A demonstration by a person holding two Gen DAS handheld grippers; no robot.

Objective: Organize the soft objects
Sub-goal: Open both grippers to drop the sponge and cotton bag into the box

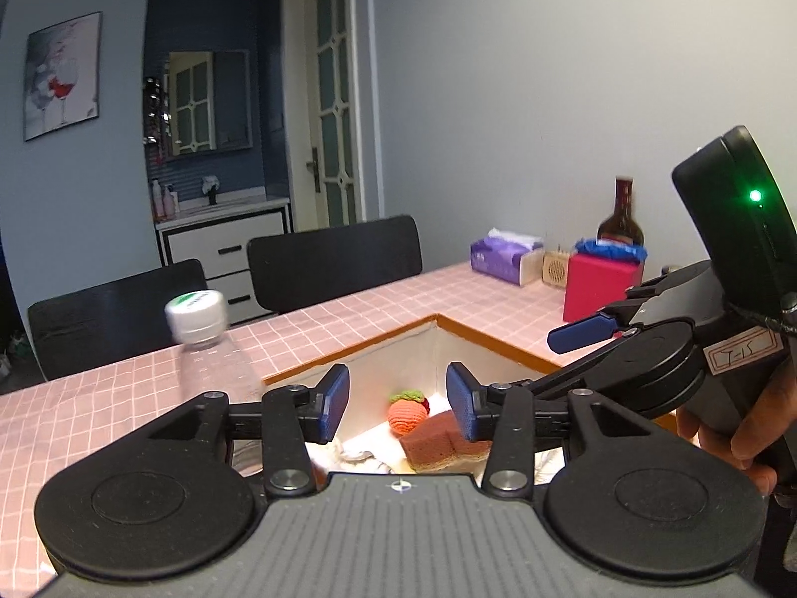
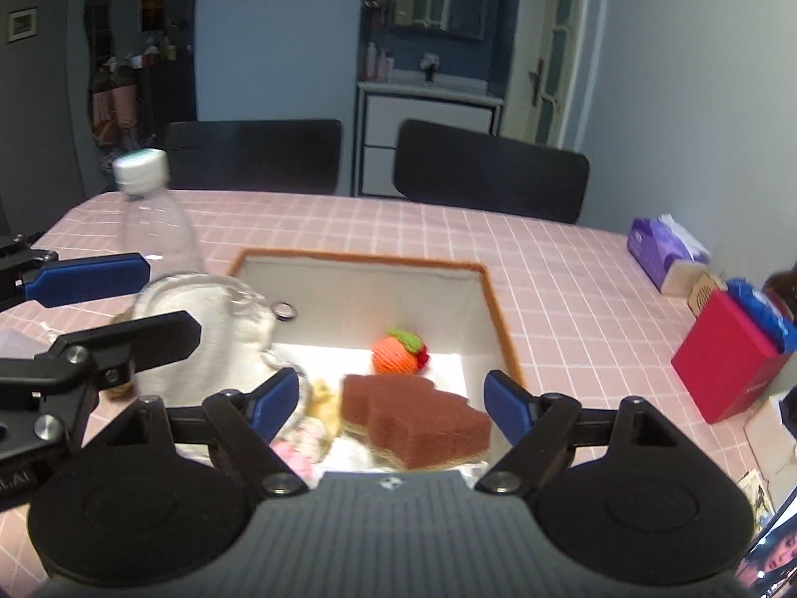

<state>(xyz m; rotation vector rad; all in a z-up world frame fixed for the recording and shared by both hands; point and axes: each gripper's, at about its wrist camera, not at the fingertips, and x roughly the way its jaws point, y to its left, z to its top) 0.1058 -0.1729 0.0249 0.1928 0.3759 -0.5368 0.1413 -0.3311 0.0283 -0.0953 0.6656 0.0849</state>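
Observation:
A white fabric box with a brown rim [image 2: 493, 299] is sunk among the pink checked tablecloth. Inside lie an orange knitted ball [image 2: 398, 354], a brown sponge [image 2: 418, 423], a yellow soft item [image 2: 324, 408] and a pink-white one [image 2: 299, 448]. My right gripper [image 2: 391, 401] is open just above the sponge, its pads apart from it. My left gripper [image 1: 397, 401] is open with nothing between its pads; the ball [image 1: 407, 413] and sponge [image 1: 433, 441] lie beyond it. A blurred white fluffy item [image 2: 209, 339] hangs at the box's left rim beside the left gripper [image 2: 119, 306].
A clear plastic bottle [image 2: 149, 219] with a white cap stands left of the box. A purple tissue box [image 2: 662, 254], a red box [image 2: 722, 364] and a dark bottle [image 1: 620, 219] sit at the right. Two black chairs [image 2: 488, 169] line the far edge. A hand [image 1: 737, 428] holds the right gripper.

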